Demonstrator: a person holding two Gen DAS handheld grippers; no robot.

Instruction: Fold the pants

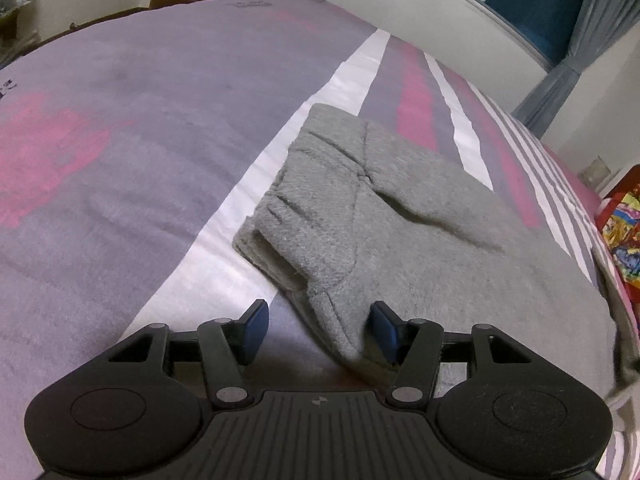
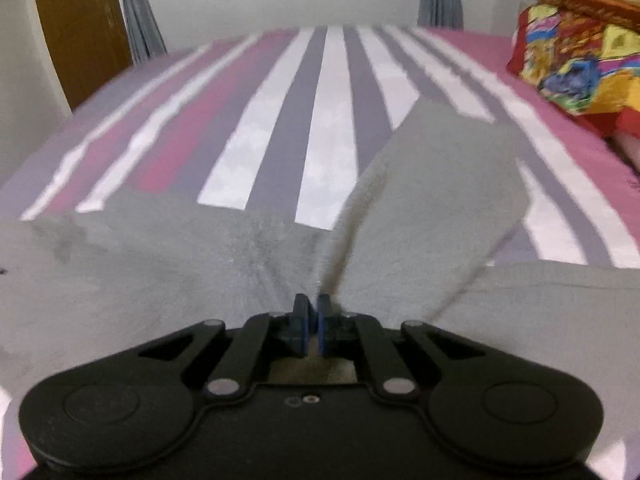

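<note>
Pants (image 1: 404,224) in fuzzy grey fleece lie spread on the striped bed sheet (image 1: 120,152), and you work over them with 2 hand-held grippers. In your left wrist view the waist end sits partly doubled over itself, its layered edge resting on a white stripe, while the rest of the cloth runs off toward the right edge of the bed.

Your left gripper (image 1: 318,330) hangs just above the near corner of the cloth with its jaws parted and released. A flap of grey fleece pokes up between the 2 blue pads (image 1: 256,320), lying against the right-hand one, yet the left pad stands clear of it, so nothing is pinched.

Your right gripper (image 2: 313,320) is clenched. Its 2 blue-faced fingers (image 2: 302,326) meet with only a sliver between them, and a ridge of the grey cloth (image 2: 436,200) rises straight from their tips, fanning away toward the far side of the bed. Whether the fabric is truly caught between the tips you cannot tell from this blurred view, as the cloth begins right where the tips end.

Grey curtains (image 2: 138,12) hang on the far wall beside a brown wooden door (image 2: 80,28). A bundle of brightly patterned bedding (image 2: 580,60) sits at the bed's right side, well apart from the pants.
</note>
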